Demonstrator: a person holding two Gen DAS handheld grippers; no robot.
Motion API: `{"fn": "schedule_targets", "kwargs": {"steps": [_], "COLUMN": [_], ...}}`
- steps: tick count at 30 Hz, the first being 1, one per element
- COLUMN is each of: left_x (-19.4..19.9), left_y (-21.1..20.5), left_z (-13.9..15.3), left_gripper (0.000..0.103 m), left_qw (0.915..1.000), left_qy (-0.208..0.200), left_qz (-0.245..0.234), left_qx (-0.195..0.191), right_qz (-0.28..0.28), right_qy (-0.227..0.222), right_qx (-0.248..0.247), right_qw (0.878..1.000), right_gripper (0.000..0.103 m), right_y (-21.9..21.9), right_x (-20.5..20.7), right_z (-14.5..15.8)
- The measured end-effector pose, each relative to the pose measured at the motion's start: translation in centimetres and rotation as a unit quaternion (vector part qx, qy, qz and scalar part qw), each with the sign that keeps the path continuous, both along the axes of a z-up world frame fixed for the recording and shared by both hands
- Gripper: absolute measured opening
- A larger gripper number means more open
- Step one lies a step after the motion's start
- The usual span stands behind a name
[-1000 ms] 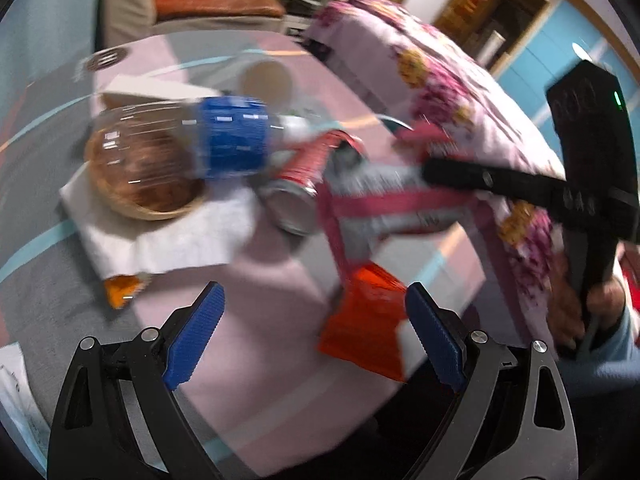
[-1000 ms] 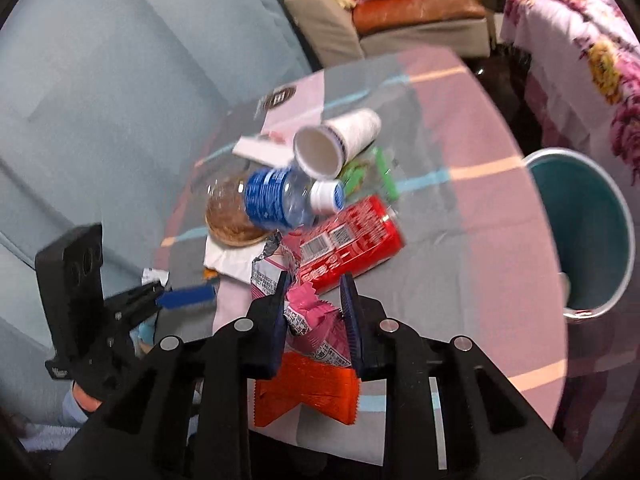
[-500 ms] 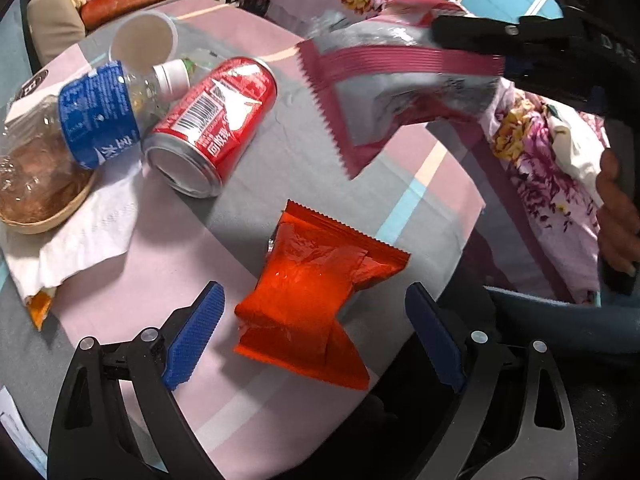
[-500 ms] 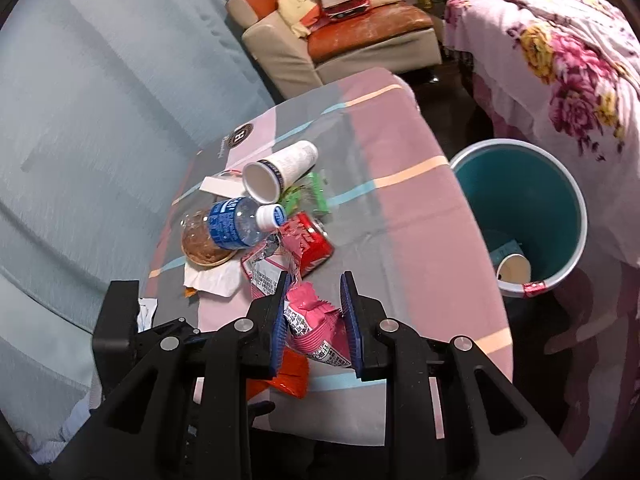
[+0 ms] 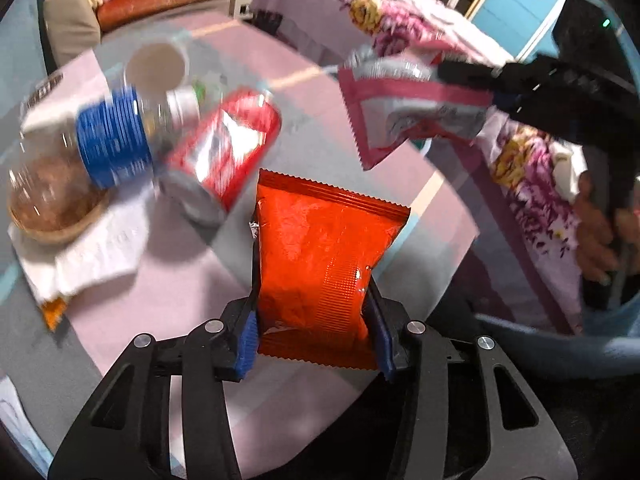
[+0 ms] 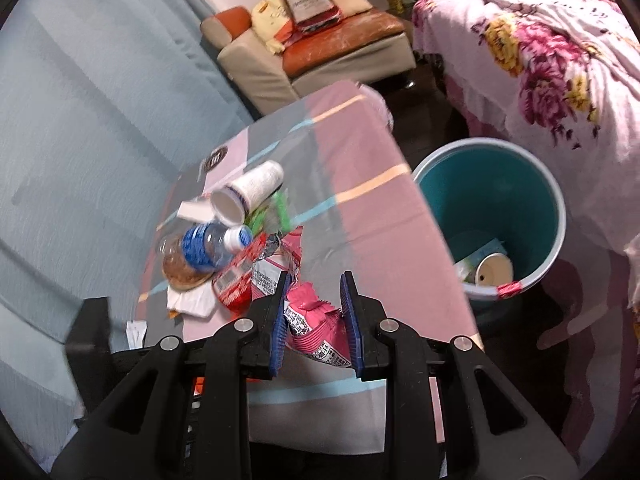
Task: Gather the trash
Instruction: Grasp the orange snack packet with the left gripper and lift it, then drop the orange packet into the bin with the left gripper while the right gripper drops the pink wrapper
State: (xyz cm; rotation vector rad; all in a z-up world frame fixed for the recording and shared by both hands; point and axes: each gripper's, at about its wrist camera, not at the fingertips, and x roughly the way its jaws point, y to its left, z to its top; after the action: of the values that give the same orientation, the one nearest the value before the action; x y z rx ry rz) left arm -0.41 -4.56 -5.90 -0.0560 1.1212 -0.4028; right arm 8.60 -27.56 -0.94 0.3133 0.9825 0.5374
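Note:
My left gripper (image 5: 314, 334) is shut on an orange snack packet (image 5: 320, 256), held just above the table edge. My right gripper (image 6: 316, 320) is shut on a pink and silver wrapper (image 6: 310, 320), lifted above the table; it also shows in the left wrist view (image 5: 408, 108). On the table lie a red can (image 5: 228, 152), a plastic bottle with a blue label (image 5: 108, 148), a white paper cup (image 6: 248, 190) on its side and a green wrapper (image 6: 276, 210). A teal trash bin (image 6: 492, 200) stands on the floor right of the table, with a cup inside.
A brown bowl on a white napkin (image 5: 80, 256) sits at the table's left. A bed with a floral cover (image 6: 540, 48) stands behind the bin. A sofa with cushions (image 6: 320, 40) is beyond the table. A blue curtain (image 6: 80, 100) hangs on the left.
My left gripper has closed on the orange packet and lifted it. My right gripper has carried the pink wrapper higher and toward the bin side.

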Motion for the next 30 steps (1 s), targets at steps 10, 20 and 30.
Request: {"fn": "schedule_targets", "kwargs": {"steps": [10, 20, 30], "left_x": [7.1, 16.2, 21.3], "left_y": [-4.9, -13.2, -17.0], "left_z": [4.6, 3.2, -0.3], "left_gripper": [0.047, 0.047, 0.047], "left_qw": [0.9990, 0.9987, 0.9975], "left_qy": [-0.043, -0.020, 0.015], "left_qz": [-0.006, -0.046, -0.062], "left_qx": [-0.005, 0.010, 0.029], "right_qz": [-0.099, -0.161, -0.180], "right_qy": [-0.051, -0.075, -0.050], "right_qx": [0.004, -0.022, -0.030], "right_qw": [0.994, 0.984, 0.982], "right_gripper": [0.024, 0.024, 0.024], "right_y": [-7.7, -13.4, -15.7], "right_x": [2.8, 5.4, 9.2], "right_z": [3.0, 3.0, 0.4]}}
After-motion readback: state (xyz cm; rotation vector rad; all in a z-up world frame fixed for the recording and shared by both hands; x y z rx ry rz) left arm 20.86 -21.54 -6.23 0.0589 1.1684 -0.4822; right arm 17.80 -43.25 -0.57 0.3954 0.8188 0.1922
